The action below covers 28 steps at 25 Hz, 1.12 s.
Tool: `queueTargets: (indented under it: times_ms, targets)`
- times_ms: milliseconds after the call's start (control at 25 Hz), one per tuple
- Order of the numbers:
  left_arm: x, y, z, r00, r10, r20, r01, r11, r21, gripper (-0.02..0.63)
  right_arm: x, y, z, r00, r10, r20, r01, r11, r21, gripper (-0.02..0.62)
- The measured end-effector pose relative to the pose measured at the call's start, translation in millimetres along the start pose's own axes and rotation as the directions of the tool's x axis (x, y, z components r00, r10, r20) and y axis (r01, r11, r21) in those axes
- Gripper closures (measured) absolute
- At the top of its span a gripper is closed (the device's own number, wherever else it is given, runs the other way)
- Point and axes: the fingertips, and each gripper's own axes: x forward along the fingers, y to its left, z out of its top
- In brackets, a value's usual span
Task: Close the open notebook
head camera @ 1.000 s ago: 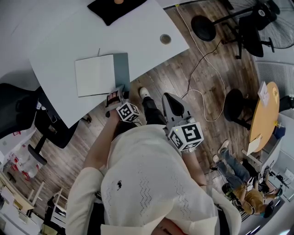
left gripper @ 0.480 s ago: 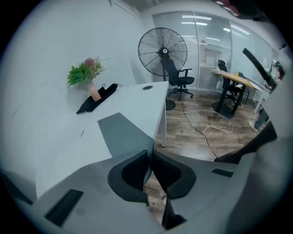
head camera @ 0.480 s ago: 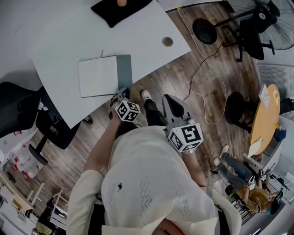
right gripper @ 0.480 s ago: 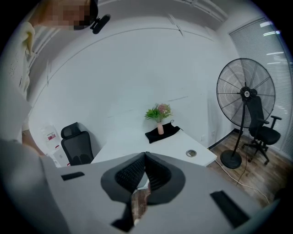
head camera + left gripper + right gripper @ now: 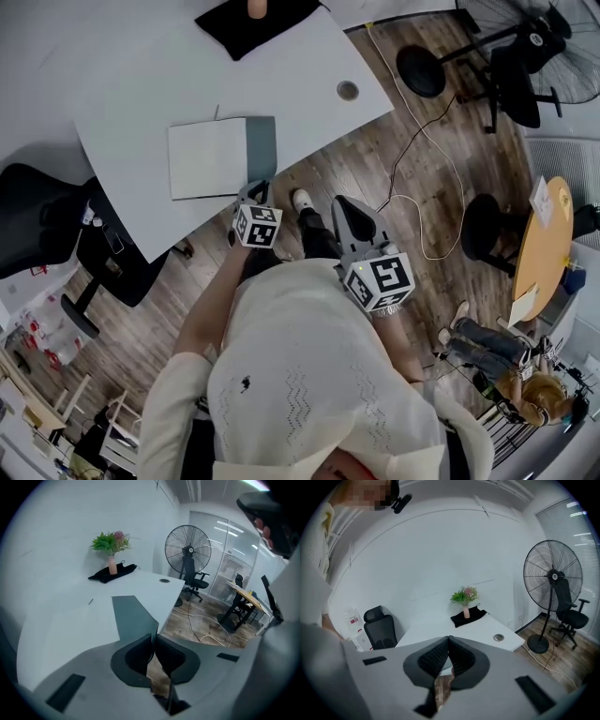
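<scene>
The white counter (image 5: 131, 103) is stretching out ahead of both tongs. The open notebook (image 5: 208, 157) is lying flat near its closest edge, directly ahead of the left tongs (image 5: 153, 641). Its spine is running away from them, with the grey cover (image 5: 133, 616) nearest and the white page spreading to their left. The left tongs are pressing shut on nothing. The right tongs (image 5: 447, 644), likewise shut and empty, are hanging farther back. The black cloth (image 5: 248, 17) and vase (image 5: 112, 565) are standing well beyond, blocking nothing.
</scene>
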Motion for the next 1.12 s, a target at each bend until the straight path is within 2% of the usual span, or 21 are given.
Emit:
queueTargets:
  times_ms: [320, 760, 880, 1120]
  targets:
    - [-20, 5, 12, 0.994, -0.002, 0.110, 0.014, 0.994, -0.110, 0.577, 3, 15, 0, 1.000, 0.018, -0.004, -0.018, 1.000, -0.019, 0.594]
    - [-42, 12, 20, 0.983, -0.010, 0.186, 0.035, 0.991, -0.131, 0.577, 13, 38, 1, 0.999, 0.053, -0.012, -0.054, 0.997, -0.048, 0.594]
    - [-49, 17, 28, 0.971, 0.000, 0.240, 0.032, 0.991, -0.130, 0.577, 15, 43, 0, 0.998, 0.062, -0.014, -0.062, 0.997, -0.052, 0.594]
    - [-64, 23, 27, 0.966, 0.010, 0.257, 0.036, 0.984, -0.175, 0.577, 19, 57, -1, 0.997, 0.080, -0.017, -0.081, 0.995, -0.060, 0.594]
